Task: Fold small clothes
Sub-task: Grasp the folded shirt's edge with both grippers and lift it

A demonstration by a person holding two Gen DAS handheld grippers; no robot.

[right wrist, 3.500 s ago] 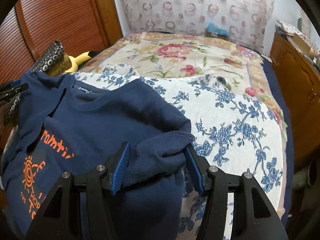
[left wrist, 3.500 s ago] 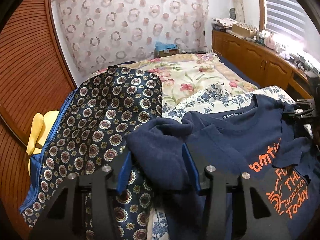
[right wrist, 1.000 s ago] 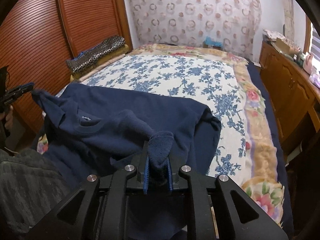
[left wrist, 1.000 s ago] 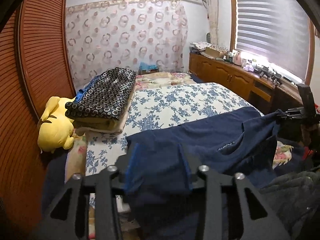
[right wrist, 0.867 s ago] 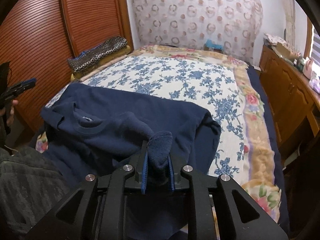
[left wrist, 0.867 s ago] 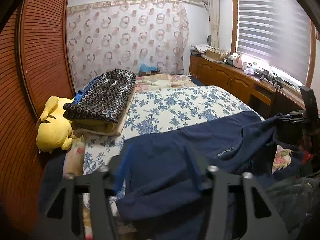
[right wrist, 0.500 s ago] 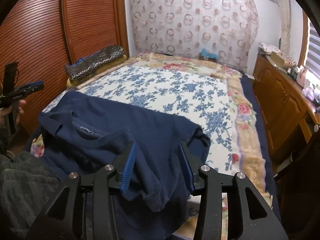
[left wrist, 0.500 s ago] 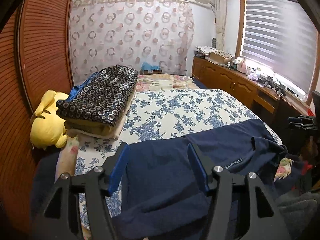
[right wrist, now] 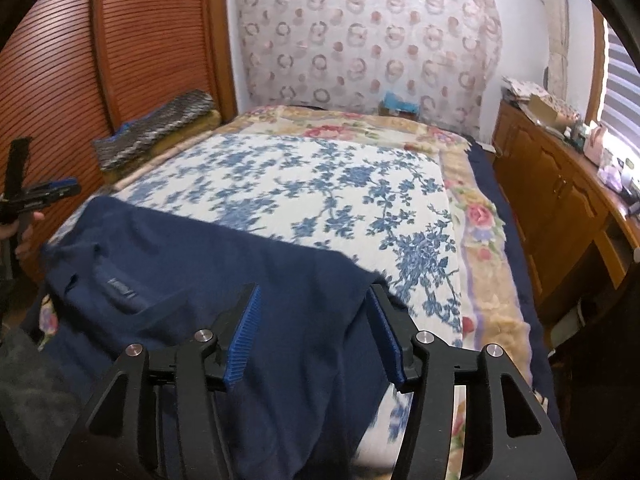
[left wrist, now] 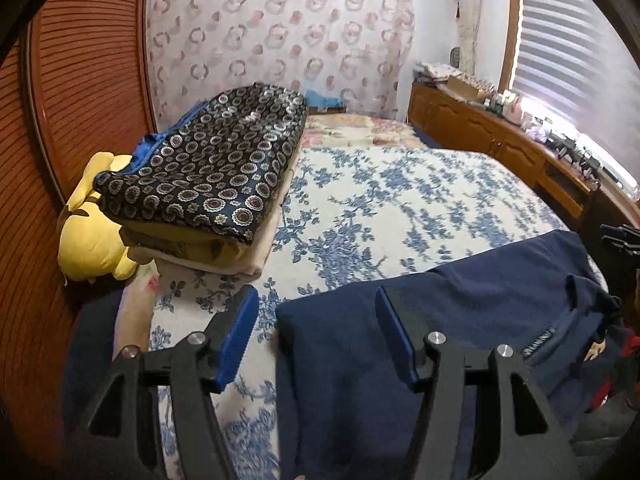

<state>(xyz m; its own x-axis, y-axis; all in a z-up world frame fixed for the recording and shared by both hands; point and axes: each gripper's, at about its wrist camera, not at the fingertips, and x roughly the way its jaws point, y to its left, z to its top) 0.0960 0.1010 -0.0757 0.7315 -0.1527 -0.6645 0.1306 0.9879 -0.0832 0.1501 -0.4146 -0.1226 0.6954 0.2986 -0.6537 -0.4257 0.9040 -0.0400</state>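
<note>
A navy blue T-shirt lies spread face down across the near edge of the bed, its collar label toward the person. It also shows in the right wrist view. My left gripper is open and empty above the shirt's left end. My right gripper is open and empty above the shirt's right end. The left gripper also shows at the left edge of the right wrist view.
The bed has a white cover with blue flowers. A stack of folded blankets with a dark patterned top lies at the bed's left side, beside a yellow plush toy. Wooden cabinets run along the right.
Both grippers have opened and let go of the shirt, which now lies flat on the bed's near edge. Both have pulled back a little.
</note>
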